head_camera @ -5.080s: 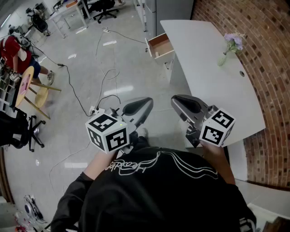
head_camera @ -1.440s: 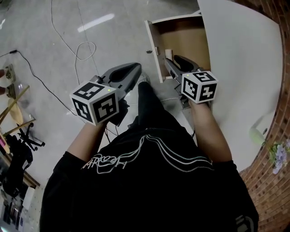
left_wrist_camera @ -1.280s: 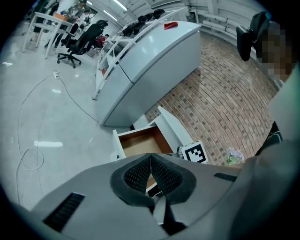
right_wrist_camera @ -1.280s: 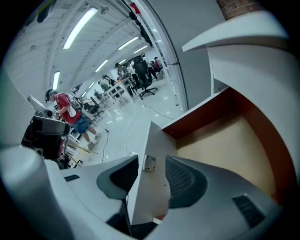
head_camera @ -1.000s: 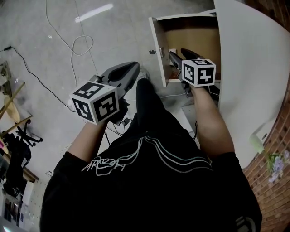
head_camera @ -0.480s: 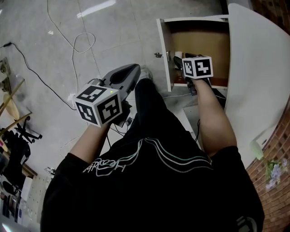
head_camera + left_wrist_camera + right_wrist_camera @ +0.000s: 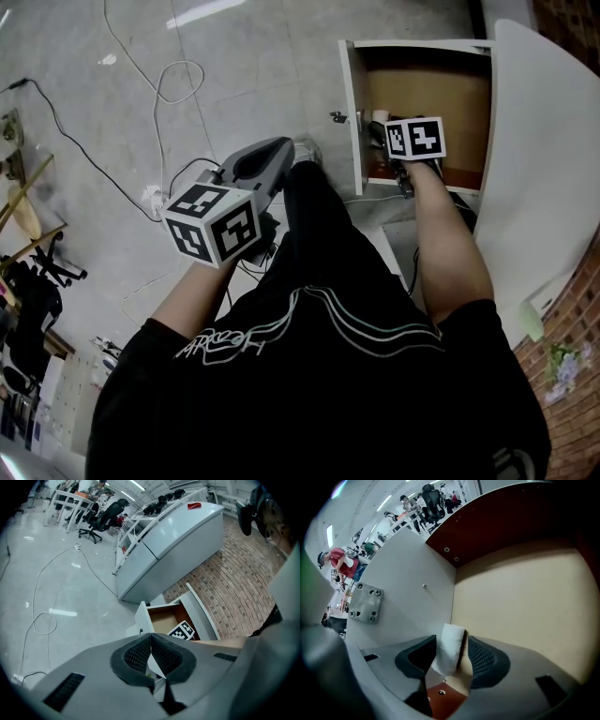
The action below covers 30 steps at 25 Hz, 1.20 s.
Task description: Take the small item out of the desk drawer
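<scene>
The right gripper (image 7: pixel 452 657) has dropped into the far-right drawer (image 7: pixel 356 103). Its jaws just opened wide around the small white item (image 7: pixel 449 645), ready to grab. The left gripper (image 7: pixel 151 654) is pinched together, empty.

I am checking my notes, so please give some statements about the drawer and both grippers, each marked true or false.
The drawer stands open. True.
The right gripper is shut and empty. False: its jaws, which have just been opening, stand apart with the small white item between them.
The left gripper has its jaws together. True.
The left gripper is inside the drawer. False: it is outside, above the floor.
</scene>
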Each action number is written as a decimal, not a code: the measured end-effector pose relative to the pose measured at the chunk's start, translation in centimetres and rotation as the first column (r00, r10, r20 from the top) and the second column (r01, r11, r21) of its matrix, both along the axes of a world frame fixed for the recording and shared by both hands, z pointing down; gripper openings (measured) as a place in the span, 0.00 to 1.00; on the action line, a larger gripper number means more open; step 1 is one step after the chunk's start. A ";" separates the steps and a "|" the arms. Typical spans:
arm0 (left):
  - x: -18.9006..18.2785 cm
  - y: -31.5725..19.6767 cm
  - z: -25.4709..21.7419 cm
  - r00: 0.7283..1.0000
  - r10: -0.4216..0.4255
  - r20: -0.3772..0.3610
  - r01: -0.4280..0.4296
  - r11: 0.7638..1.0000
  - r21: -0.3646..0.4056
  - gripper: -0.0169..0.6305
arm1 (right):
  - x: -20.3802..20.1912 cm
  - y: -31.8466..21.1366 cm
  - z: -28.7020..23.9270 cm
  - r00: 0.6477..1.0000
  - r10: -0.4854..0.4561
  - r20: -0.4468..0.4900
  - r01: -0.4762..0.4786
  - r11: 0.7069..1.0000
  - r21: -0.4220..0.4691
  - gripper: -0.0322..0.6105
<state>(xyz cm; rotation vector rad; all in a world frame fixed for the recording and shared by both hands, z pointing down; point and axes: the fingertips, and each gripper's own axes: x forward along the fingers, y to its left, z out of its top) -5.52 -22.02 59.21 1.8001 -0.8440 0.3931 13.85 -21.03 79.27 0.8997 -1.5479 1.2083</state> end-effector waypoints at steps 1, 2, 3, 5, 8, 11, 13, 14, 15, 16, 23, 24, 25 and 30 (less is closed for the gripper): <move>-0.1 -0.1 0.1 1.000 -0.005 0.002 0.005 1.000 0.002 0.06 | 0.0 0.1 0.1 1.000 -0.009 -0.005 0.009 1.000 -0.001 0.39; -0.1 -0.1 0.1 1.000 -0.008 0.002 0.008 1.000 0.002 0.06 | 0.0 0.1 0.1 1.000 -0.019 -0.015 0.019 1.000 -0.001 0.39; -0.1 -0.1 0.2 1.000 -0.012 0.003 0.012 1.000 0.001 0.06 | 0.1 0.2 0.2 0.999 -0.031 -0.029 0.031 1.000 0.001 0.38; 0.0 0.0 0.3 1.000 -0.020 0.001 0.020 1.000 -0.003 0.06 | 0.2 0.2 0.3 0.997 -0.048 -0.055 0.048 0.999 0.004 0.35; 0.0 0.0 0.4 1.000 -0.022 -0.002 0.022 1.000 -0.004 0.06 | 0.2 0.1 0.4 0.996 -0.043 -0.073 0.044 0.999 0.006 0.35; -0.4 0.2 0.5 1.000 -0.025 -0.001 0.025 1.000 -0.008 0.06 | 0.1 0.1 0.4 0.994 -0.055 -0.090 0.055 0.998 0.003 0.35; -0.7 0.2 0.5 0.999 -0.032 0.003 0.032 0.999 -0.009 0.06 | -0.1 0.0 0.5 0.994 -0.059 -0.094 0.059 0.998 -0.001 0.35; -0.9 0.2 0.5 0.999 -0.036 0.006 0.036 0.999 -0.008 0.06 | -0.2 0.0 0.5 0.994 -0.055 -0.091 0.055 0.998 -0.004 0.34; -1.0 0.2 0.5 0.999 -0.041 0.011 0.042 0.999 -0.009 0.06 | -0.3 0.1 0.5 0.995 -0.047 -0.086 0.047 0.999 -0.009 0.28; -1.2 0.2 0.6 0.999 -0.048 0.017 0.048 0.999 -0.009 0.06 | -0.4 0.2 0.5 0.996 -0.036 -0.080 0.036 0.999 -0.013 0.28; -1.1 0.3 -0.3 0.997 -0.076 0.015 0.076 0.997 -0.002 0.06 | 0.1 -0.2 -0.4 0.997 -0.002 -0.080 0.003 1.000 0.013 0.27; -1.1 0.4 -0.4 0.997 -0.074 0.015 0.074 0.997 -0.001 0.06 | 0.2 -0.3 -0.6 0.997 -0.001 -0.082 0.003 1.000 0.021 0.27; -1.0 0.5 -0.5 0.997 -0.072 0.015 0.072 0.997 0.000 0.06 | 0.3 -0.4 -0.9 0.996 -0.001 -0.084 0.004 1.000 0.030 0.27; -1.0 1.7 -1.4 0.998 -0.064 0.019 0.064 0.998 0.007 0.06 | 0.6 -0.7 -2.7 0.995 0.000 -0.095 0.008 0.997 0.080 0.27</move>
